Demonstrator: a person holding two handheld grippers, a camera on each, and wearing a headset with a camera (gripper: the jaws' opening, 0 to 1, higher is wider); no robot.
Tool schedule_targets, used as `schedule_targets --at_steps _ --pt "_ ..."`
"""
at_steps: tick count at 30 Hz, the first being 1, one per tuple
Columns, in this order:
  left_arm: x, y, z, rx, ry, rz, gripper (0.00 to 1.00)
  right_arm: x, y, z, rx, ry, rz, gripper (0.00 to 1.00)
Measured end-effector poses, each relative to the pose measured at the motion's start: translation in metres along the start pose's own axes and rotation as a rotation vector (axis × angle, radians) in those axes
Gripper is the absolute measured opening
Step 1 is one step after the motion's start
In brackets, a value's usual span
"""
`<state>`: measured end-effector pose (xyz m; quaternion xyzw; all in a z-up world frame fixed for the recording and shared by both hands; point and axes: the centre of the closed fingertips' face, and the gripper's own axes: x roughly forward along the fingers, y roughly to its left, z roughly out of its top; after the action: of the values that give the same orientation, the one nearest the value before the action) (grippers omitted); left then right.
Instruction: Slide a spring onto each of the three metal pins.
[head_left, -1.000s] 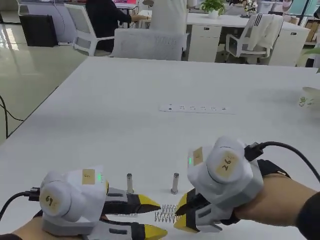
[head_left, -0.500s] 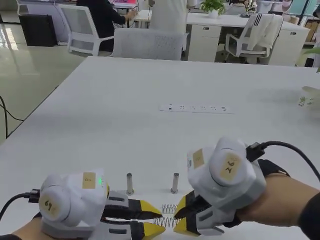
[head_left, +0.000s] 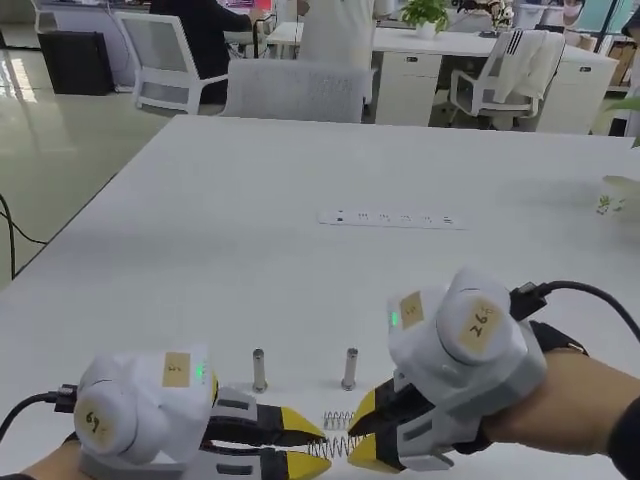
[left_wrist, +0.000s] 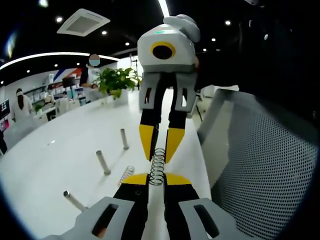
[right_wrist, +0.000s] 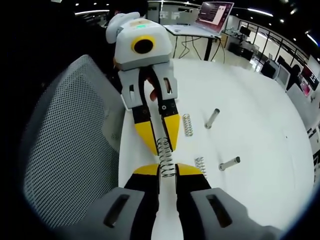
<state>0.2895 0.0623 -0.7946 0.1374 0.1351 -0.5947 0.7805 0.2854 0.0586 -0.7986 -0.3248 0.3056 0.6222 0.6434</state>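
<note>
Here you are with both grippers nose to nose at the near edge of the tabletop (head_left: 200, 250), and the spring (left_wrist: 157, 167) runs straight between them. Your left gripper (left_wrist: 156, 179) has its jaws drawn in narrow, the yellow tips pinching one end of the coils. Your right gripper (right_wrist: 167, 170) answers from the other side, its jaws just as close, clamped on the other end. The head view gives you two pins (head_left: 259, 370) standing upright just beyond the gripper tips, both bare. The left gripper view gives you three pins in a row off to the side of the held spring. The right gripper view picks up two loose springs (right_wrist: 187, 124) lying on the tabletop near the pins, one of them just beside your right jaw. Both gripper views catch a mesh chair back (left_wrist: 260, 165) beside the table edge. The head view adds a power strip (head_left: 390, 217) lying further up the tabletop, well apart from the work. Your hands sit low, each gripper lying roughly level and aimed at the other.
</note>
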Motion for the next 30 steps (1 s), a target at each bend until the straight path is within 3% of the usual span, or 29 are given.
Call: schedule_targets --at_steps 5,15,22,30 --pt "-0.002 0.002 0.0 -0.001 -0.001 0.007 0.02 0.0 -0.002 -0.005 0.003 0.012 -0.006 0.13" --pt "-0.003 0.0 0.003 -0.006 -0.015 0.008 0.02 0.002 -0.001 -0.009 0.002 0.016 -0.008 0.08" --pt "-0.003 0.002 0.002 -0.008 -0.01 0.017 0.03 -0.008 -0.001 0.007 0.026 -0.045 -0.007 0.08" --pt "-0.002 0.001 0.0 -0.003 0.001 0.015 0.03 -0.008 0.003 0.019 0.008 -0.061 -0.005 0.08"
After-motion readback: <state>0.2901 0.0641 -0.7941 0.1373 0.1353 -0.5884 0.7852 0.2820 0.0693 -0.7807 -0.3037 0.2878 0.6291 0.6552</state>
